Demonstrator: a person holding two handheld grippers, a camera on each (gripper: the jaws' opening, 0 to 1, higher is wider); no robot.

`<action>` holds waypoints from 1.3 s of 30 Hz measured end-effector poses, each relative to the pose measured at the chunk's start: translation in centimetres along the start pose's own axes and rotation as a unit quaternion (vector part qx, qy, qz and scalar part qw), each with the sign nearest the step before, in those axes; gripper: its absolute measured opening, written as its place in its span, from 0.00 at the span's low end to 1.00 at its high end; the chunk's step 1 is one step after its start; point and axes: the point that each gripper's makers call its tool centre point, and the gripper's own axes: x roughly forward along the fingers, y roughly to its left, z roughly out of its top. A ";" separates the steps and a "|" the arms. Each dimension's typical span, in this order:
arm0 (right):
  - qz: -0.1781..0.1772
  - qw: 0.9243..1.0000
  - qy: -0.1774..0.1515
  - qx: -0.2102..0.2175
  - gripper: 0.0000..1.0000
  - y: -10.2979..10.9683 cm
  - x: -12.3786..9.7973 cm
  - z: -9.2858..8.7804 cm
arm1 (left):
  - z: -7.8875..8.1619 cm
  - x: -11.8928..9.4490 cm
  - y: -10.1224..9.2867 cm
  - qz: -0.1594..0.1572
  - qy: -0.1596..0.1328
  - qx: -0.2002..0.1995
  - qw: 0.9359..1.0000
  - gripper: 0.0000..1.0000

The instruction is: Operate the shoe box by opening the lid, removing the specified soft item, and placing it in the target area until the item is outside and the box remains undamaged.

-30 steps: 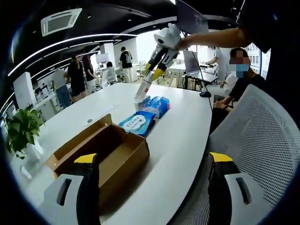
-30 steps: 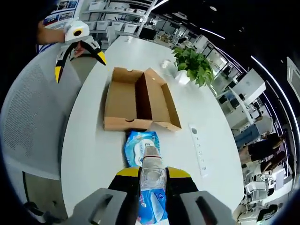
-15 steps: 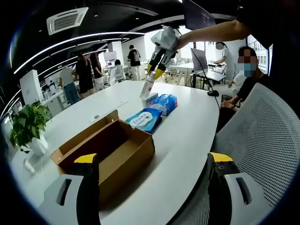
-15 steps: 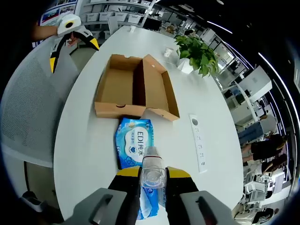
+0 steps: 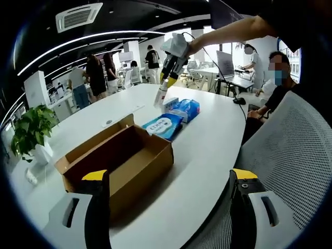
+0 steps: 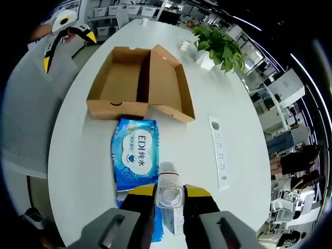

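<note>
Bottle's out of the box and getting carried further off

Right tongs (image 6: 168,199) clamp a clear bottle (image 6: 168,191), long axis along the jaws, now higher above the wipes packs (image 6: 134,158) than a second ago. Open shoe box (image 6: 136,85) sits ahead on the table (image 6: 207,155); left tongs (image 5: 171,179) hang open, empty.

Both claws were grey-bodied with black fingers capped in yellow: the left claw (image 5: 168,207) and right claw (image 6: 169,207) alike. The person's sleeve (image 5: 290,18) was dark.
</note>
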 end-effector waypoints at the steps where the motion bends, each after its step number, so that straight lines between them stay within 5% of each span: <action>1: 0.002 1.000 0.003 0.000 0.15 -0.1 0.2 0.0 | -0.1 0.0 0.0 0.001 0.001 0.000 1.000 1.00; 17: 0.024 0.999 0.030 -0.018 0.15 -3.8 5.4 1.5 | -0.8 -0.3 1.2 0.016 0.003 -0.024 1.000 1.00; 39: 0.068 0.996 0.050 -0.030 0.15 -2.6 9.1 2.7 | -1.5 -0.5 2.2 0.027 0.014 -0.039 0.999 1.00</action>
